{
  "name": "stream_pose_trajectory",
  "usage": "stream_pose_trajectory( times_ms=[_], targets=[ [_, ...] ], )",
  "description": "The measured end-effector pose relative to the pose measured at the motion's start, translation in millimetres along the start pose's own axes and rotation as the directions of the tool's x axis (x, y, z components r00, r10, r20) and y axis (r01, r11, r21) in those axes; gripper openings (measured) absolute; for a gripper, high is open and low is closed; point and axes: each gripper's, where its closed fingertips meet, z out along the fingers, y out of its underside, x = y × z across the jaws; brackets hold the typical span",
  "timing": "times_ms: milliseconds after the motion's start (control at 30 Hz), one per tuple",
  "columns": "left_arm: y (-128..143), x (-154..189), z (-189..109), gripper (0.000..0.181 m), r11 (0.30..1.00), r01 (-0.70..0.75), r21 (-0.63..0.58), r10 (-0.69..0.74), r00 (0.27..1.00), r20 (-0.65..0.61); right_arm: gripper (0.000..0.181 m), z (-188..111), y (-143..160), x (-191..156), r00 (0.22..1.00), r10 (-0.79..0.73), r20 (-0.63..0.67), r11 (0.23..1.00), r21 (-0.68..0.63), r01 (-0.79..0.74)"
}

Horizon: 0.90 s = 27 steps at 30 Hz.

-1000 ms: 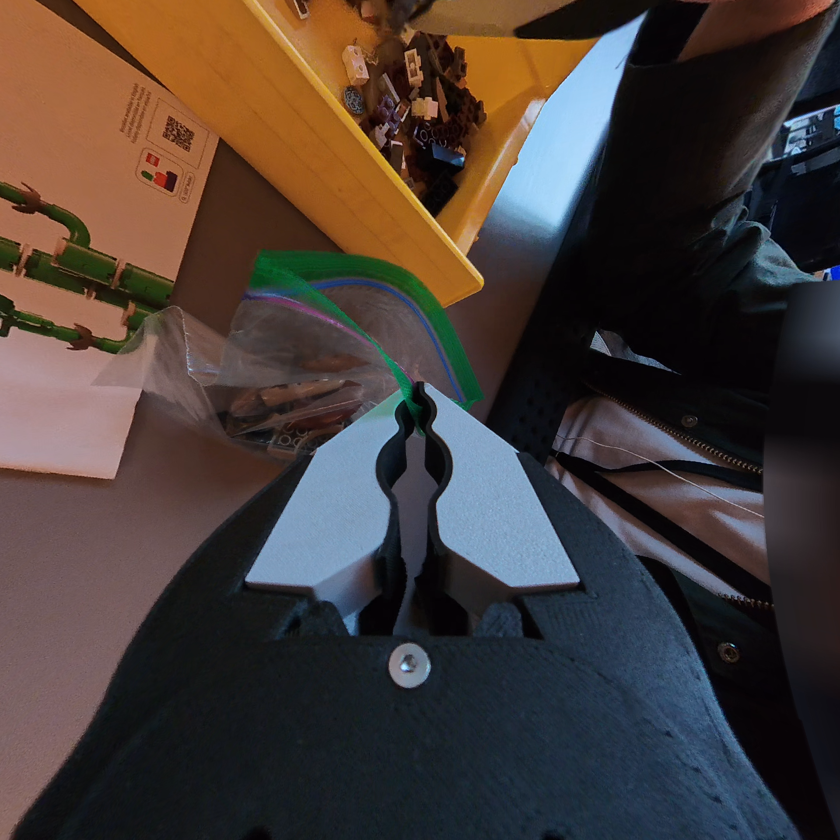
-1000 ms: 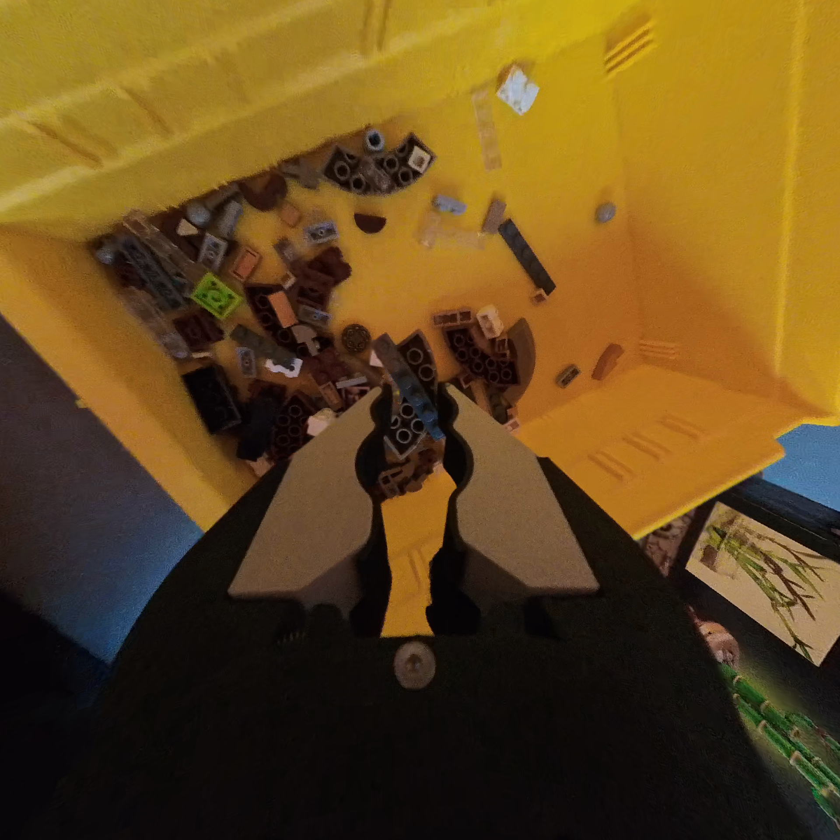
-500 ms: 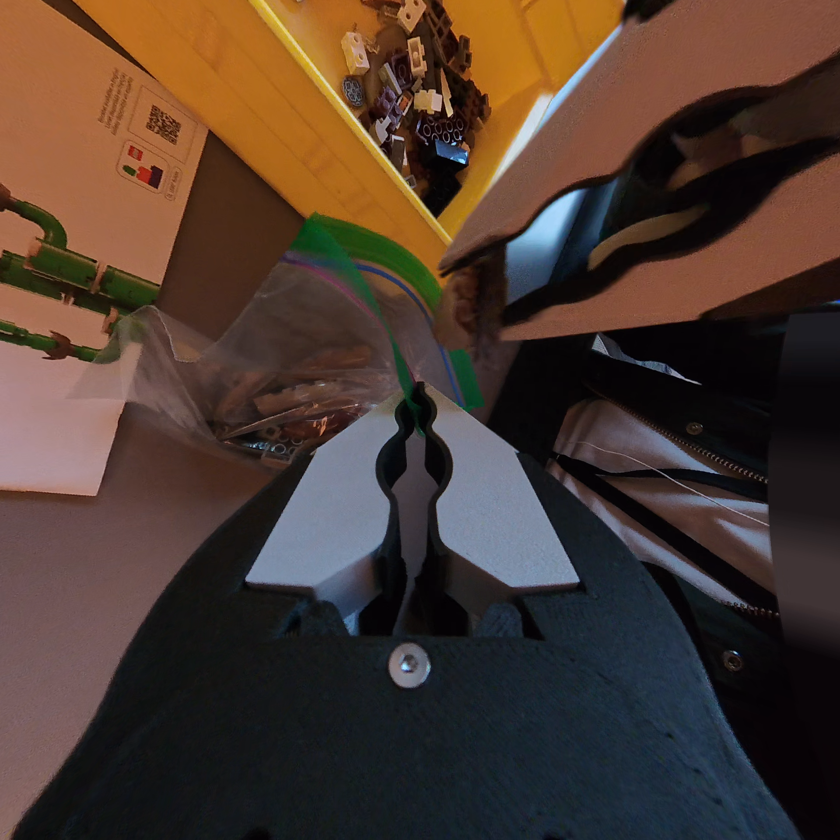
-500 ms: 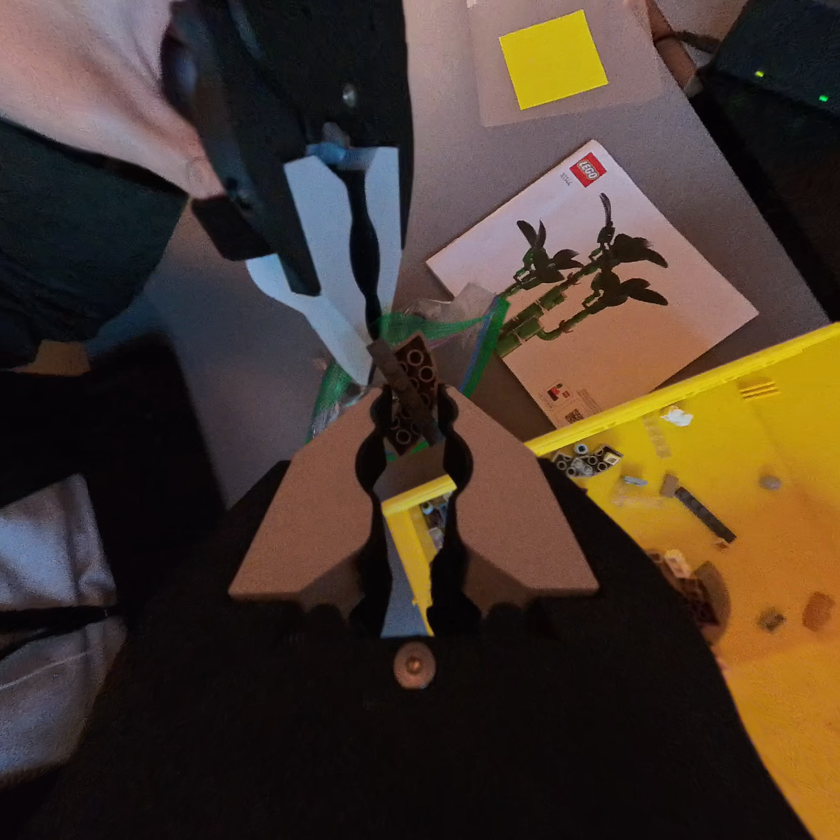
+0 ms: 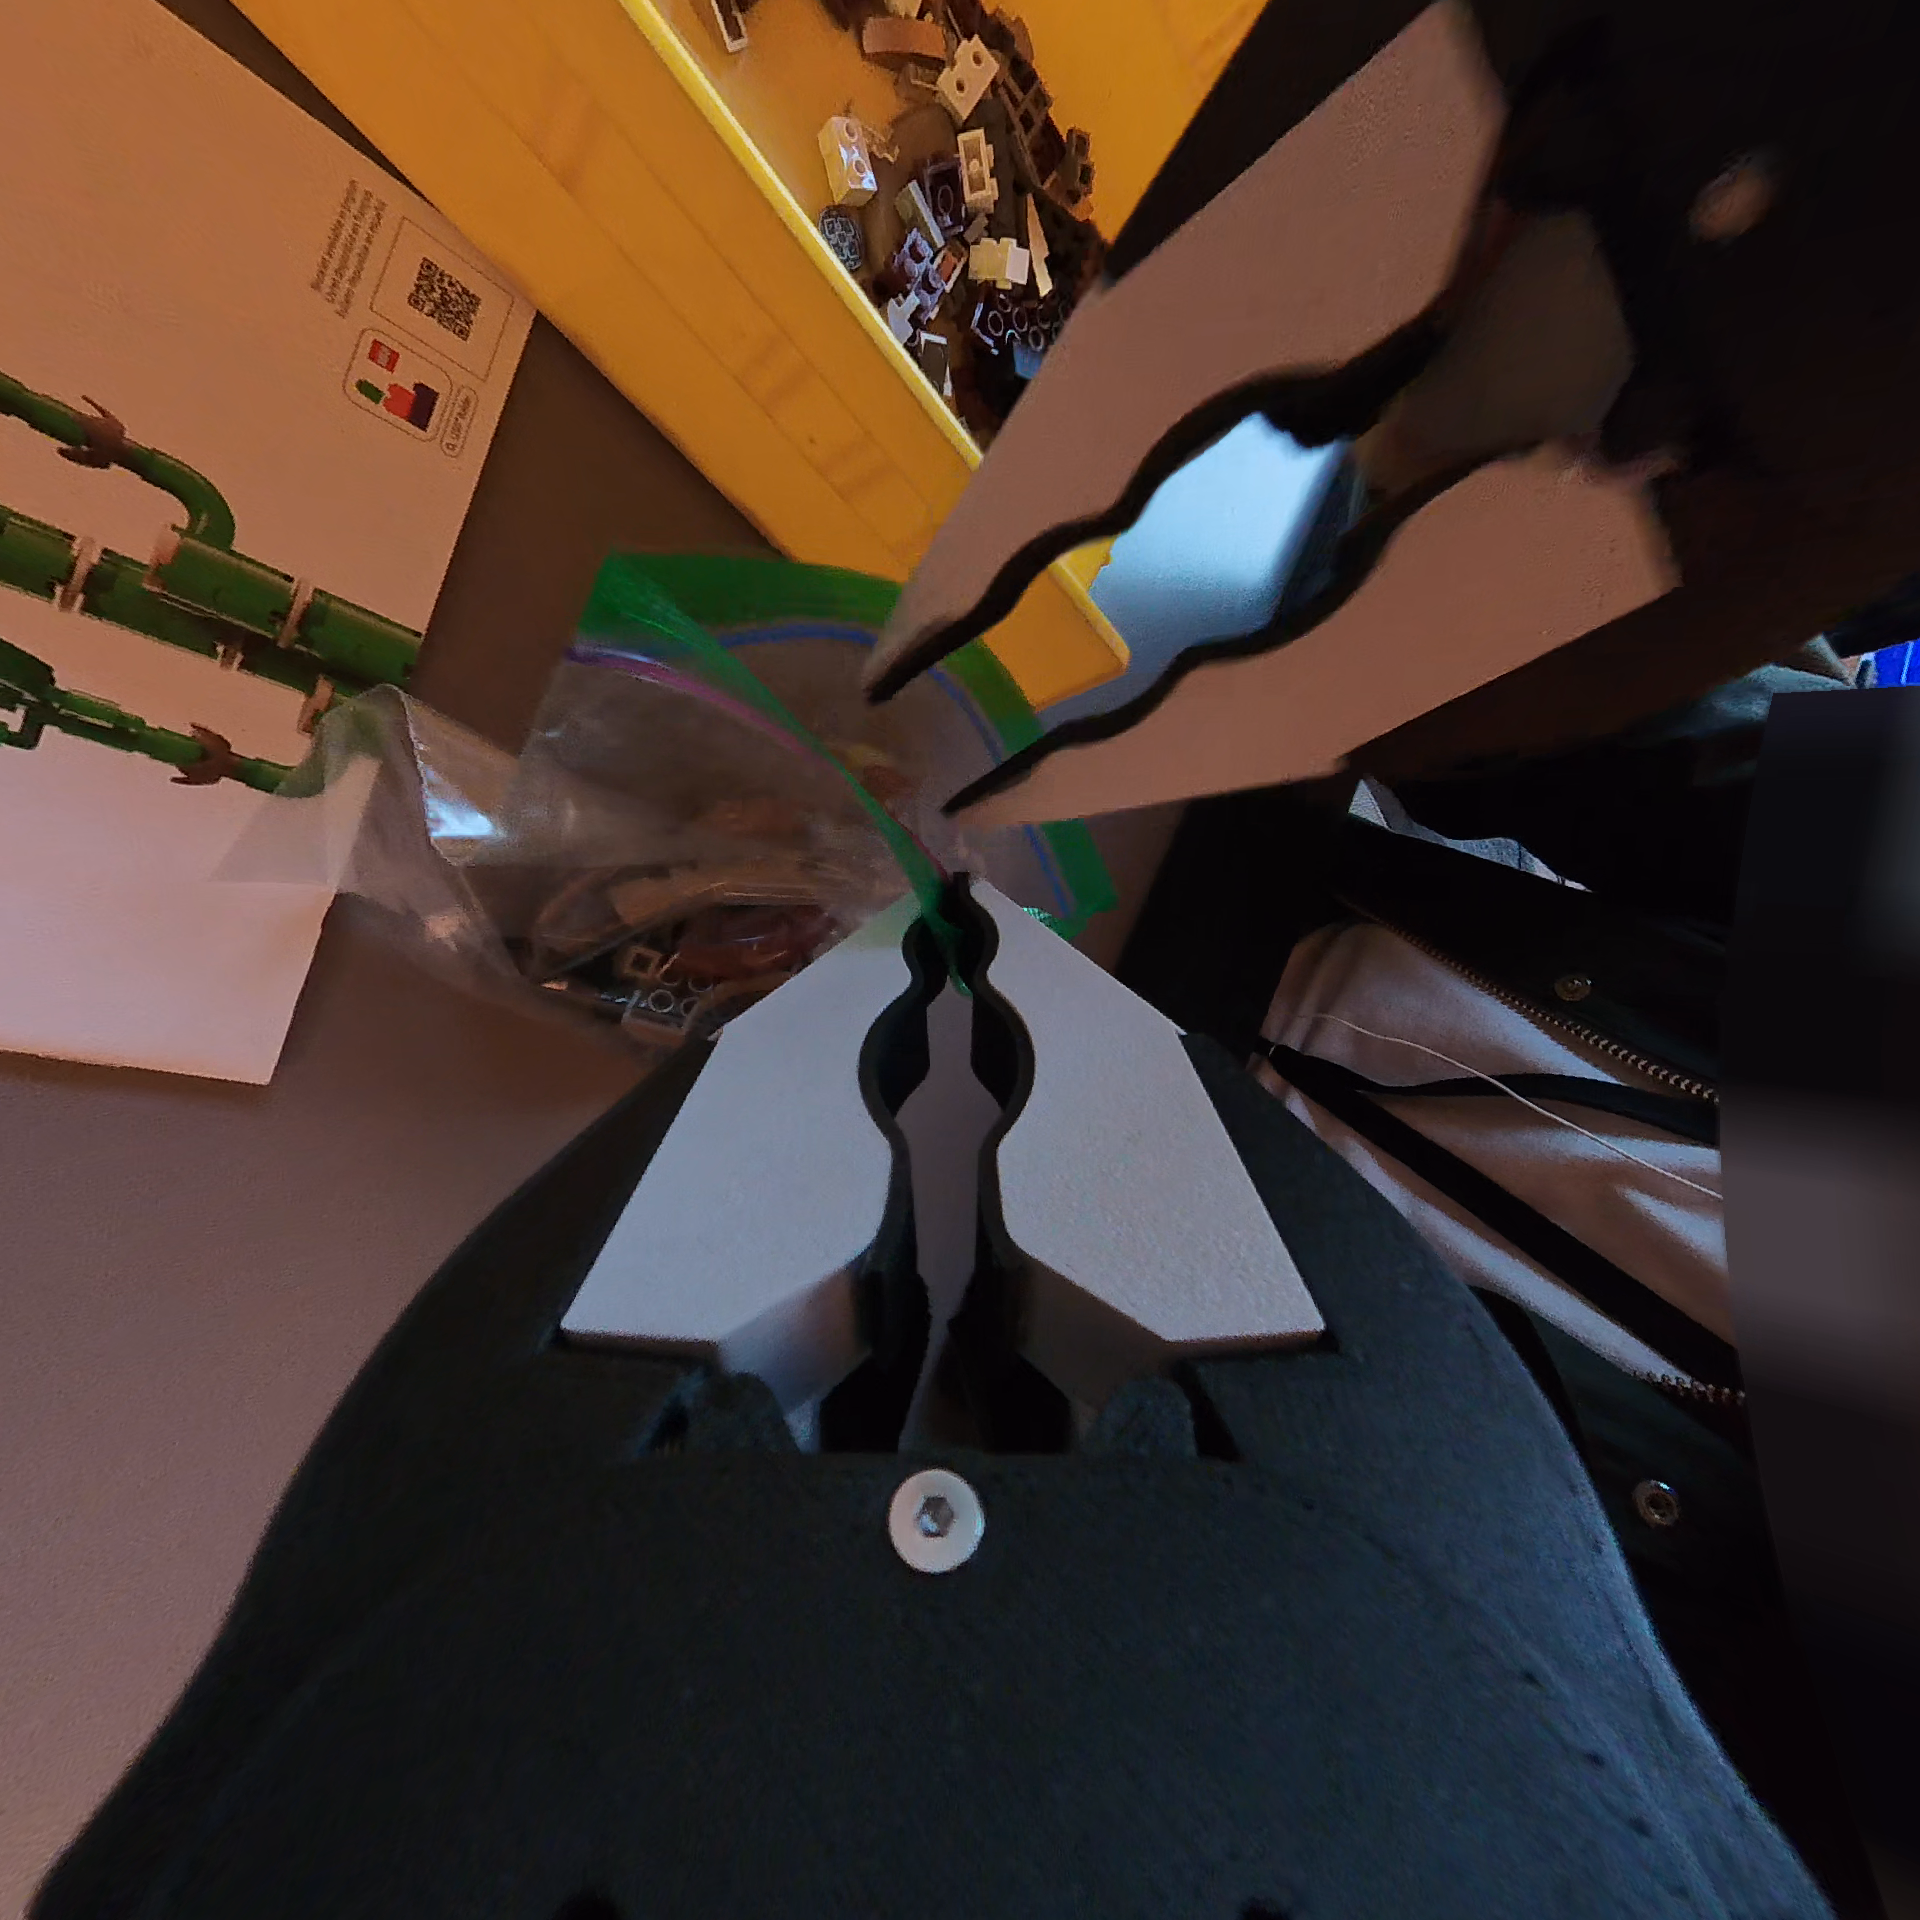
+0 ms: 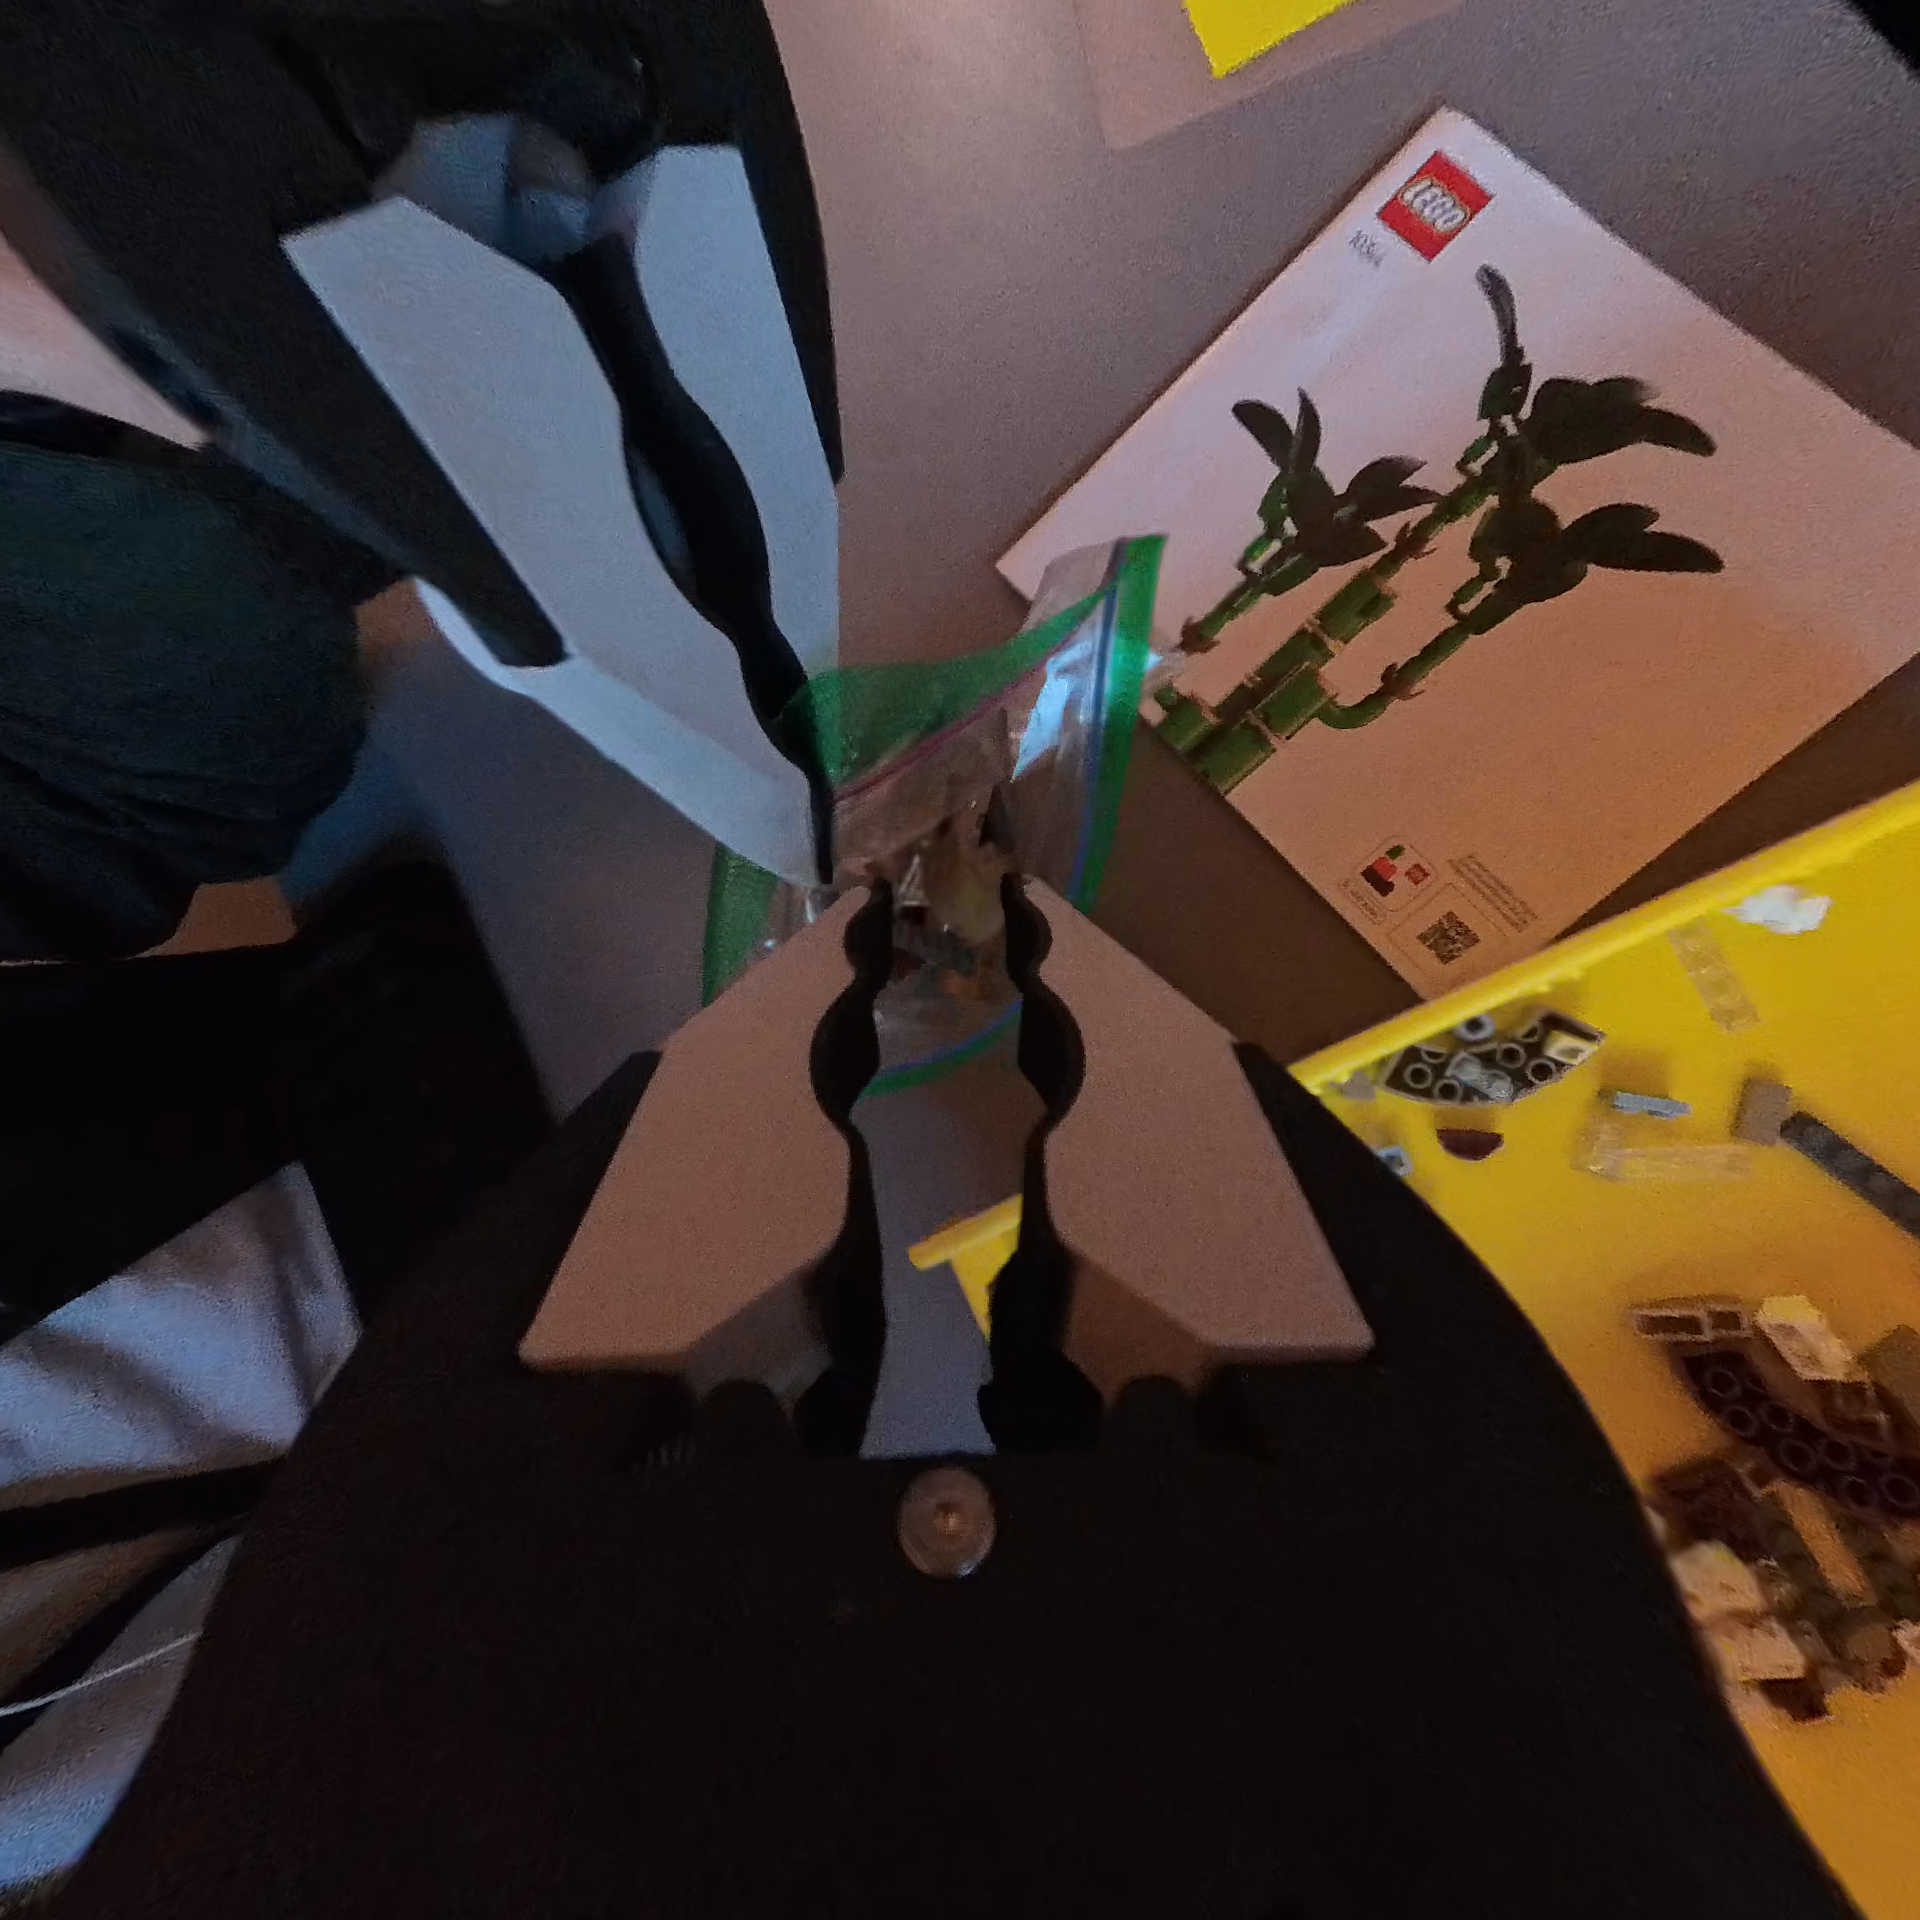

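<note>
At the tabletop's near edge, the left gripper [image 5: 958, 906] is closed, pinching the green zip rim of a clear plastic bag [image 5: 665, 831] of small bricks. Right gripper [image 6: 940, 894]: jaws parted, nothing held, tips at the bag's open mouth. The bag overlaps a corner of the instruction booklet [image 6: 1538, 665] and lies just beside the yellow bin [image 6: 1621, 1226], which holds loose bricks [image 5: 966, 208].

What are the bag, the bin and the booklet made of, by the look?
Bag: thin clear plastic film, glossy and creased, green zip strip; the left gripper pinches its rim.
Bin: rigid yellow plastic, probably moulded, smooth with ribbed walls.
Booklet: printed paper, flat, seemingly matte.
</note>
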Motion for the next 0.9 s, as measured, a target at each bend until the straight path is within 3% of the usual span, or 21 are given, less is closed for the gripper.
stream_pose_trajectory(
  times_ms=[100,167,233,300,400,467,533,667,900],
  targets=[
    [0,0,0,0.000,1.000,-0.002,-0.002,0.002,1.000,-0.001,0.027,-43,-14,12,0.999,-0.013,-0.033,0.992,0.121,0.017],
    [1,1,0,0.000,1.000,-0.003,-0.005,0.003,1.000,-0.002,0.028,-77,-7,33,0.992,-0.051,-0.114,0.987,0.147,0.067],
    [1,2,-1,0.000,1.000,-0.007,-0.003,0.007,1.000,0.000,0.028,-110,3,77,0.957,-0.021,-0.291,0.978,0.193,0.080],
    [1,2,-1,0.000,1.000,-0.009,0.000,0.009,1.000,0.001,0.043,-124,19,130,0.901,0.070,-0.427,0.971,0.236,0.036],
    [1,2,1,0.000,1.000,-0.010,-0.007,0.010,1.000,-0.001,0.054,-86,48,171,0.864,0.278,-0.420,0.958,0.186,-0.218],
    [2,3,2,0.000,1.000,-0.012,-0.013,0.012,1.000,-0.001,0.054,-58,76,184,0.838,0.241,-0.490,0.962,0.006,-0.273],
    [2,3,1,0.000,1.000,-0.014,-0.011,0.014,1.000,0.000,0.057,-52,94,196,0.790,0.232,-0.568,0.943,-0.066,-0.325],
    [2,2,0,0.000,1.000,-0.011,-0.008,0.011,1.000,-0.003,0.064,-54,108,198,0.752,0.409,-0.517,0.877,-0.006,-0.481],
    [3,3,1,0.000,1.000,-0.014,-0.016,0.014,1.000,-0.003,0.059,-42,139,199,0.783,0.321,-0.533,0.859,-0.184,-0.477]
  ],
)
